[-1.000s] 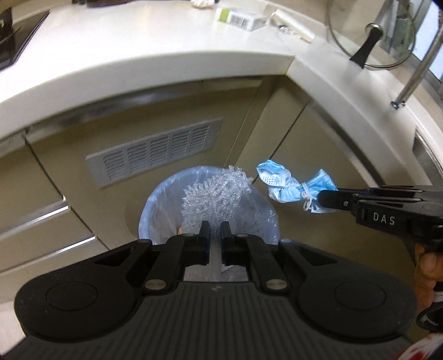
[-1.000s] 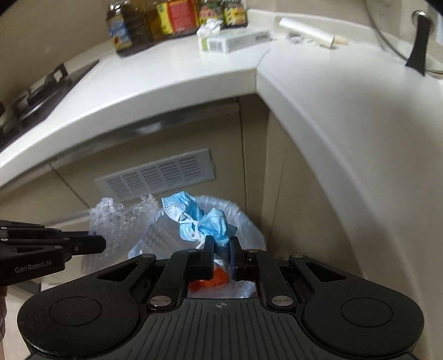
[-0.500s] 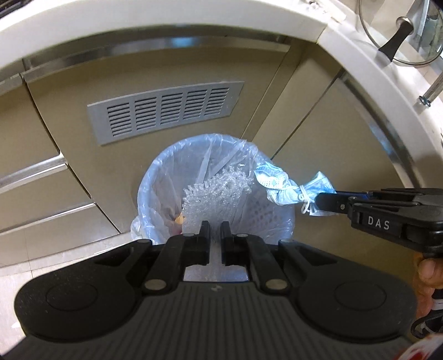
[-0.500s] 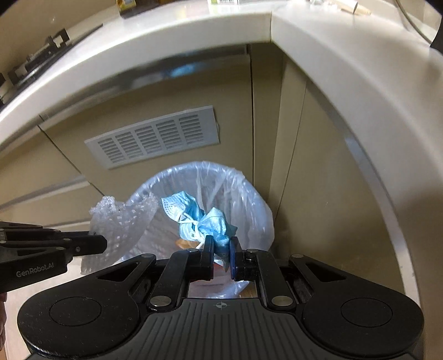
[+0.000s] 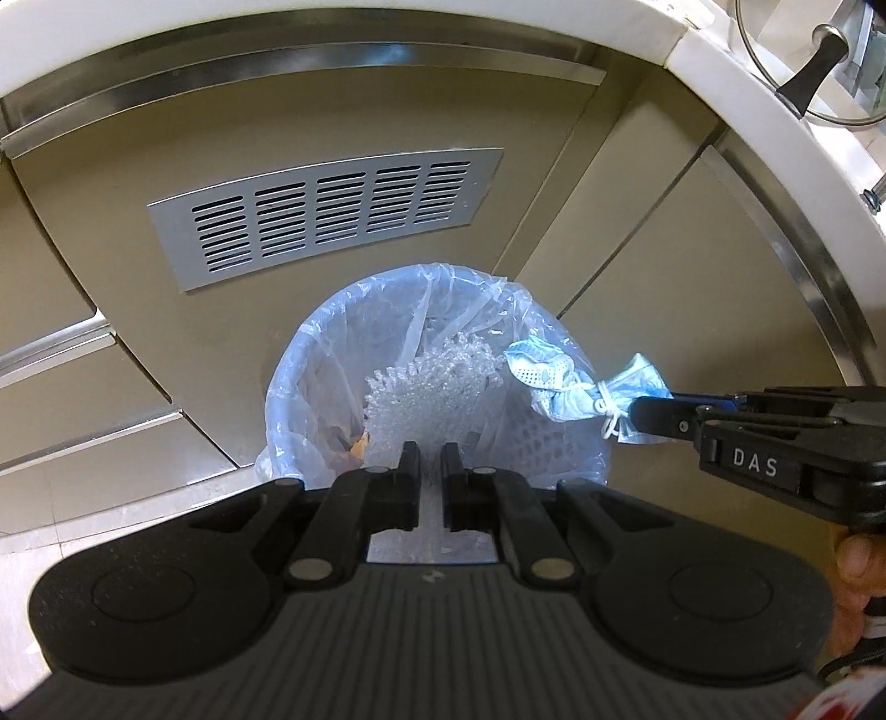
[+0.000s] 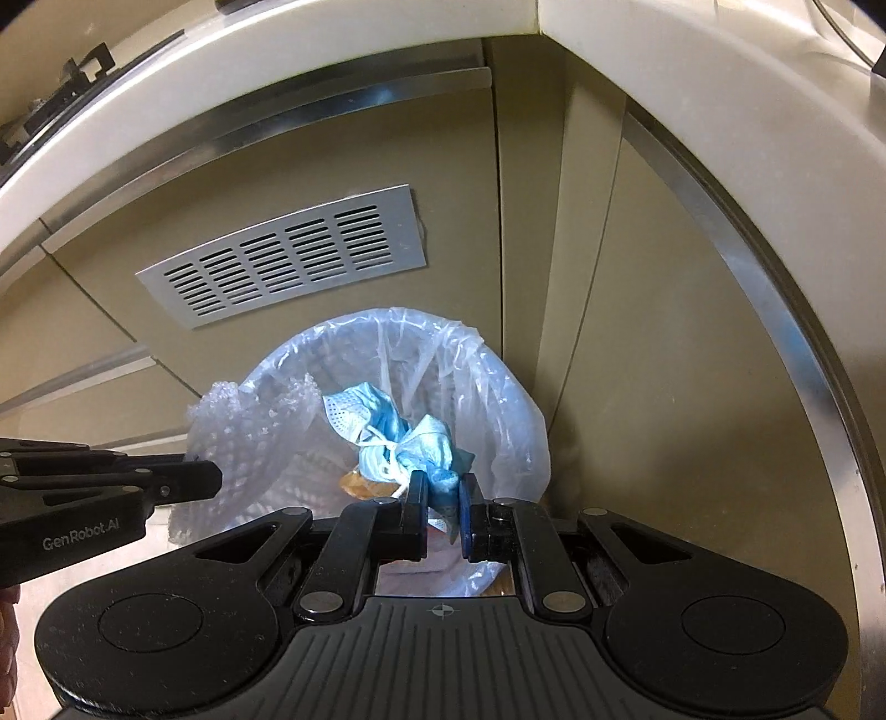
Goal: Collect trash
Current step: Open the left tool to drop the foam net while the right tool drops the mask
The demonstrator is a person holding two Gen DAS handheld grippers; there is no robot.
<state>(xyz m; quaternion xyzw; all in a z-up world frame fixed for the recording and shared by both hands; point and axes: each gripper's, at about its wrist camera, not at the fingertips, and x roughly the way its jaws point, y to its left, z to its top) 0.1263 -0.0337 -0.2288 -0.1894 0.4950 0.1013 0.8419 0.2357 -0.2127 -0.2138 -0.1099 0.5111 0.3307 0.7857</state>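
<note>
A round trash bin (image 5: 310,354) (image 6: 498,376) lined with a clear plastic bag stands on the floor against the cabinet. My left gripper (image 5: 431,451) (image 6: 213,479) is shut on a crumpled sheet of clear bubble wrap (image 5: 432,387) (image 6: 249,426) and holds it over the bin's mouth. My right gripper (image 6: 443,484) (image 5: 637,412) is shut on a knotted blue face mask (image 6: 398,432) (image 5: 576,387) and holds it over the bin's right side. Some orange trash (image 6: 365,484) lies inside the bin.
Beige cabinet fronts with a slotted metal vent (image 5: 326,216) (image 6: 288,260) stand behind the bin. The white countertop edge (image 5: 332,22) (image 6: 664,72) curves overhead. A glass pot lid (image 5: 814,72) rests on the counter at the right. Drawers (image 5: 66,387) are at the left.
Both grippers have come down from counter height toward the bin with their loads still held. The bin now looks larger and the countertop has slid to the top edge.
</note>
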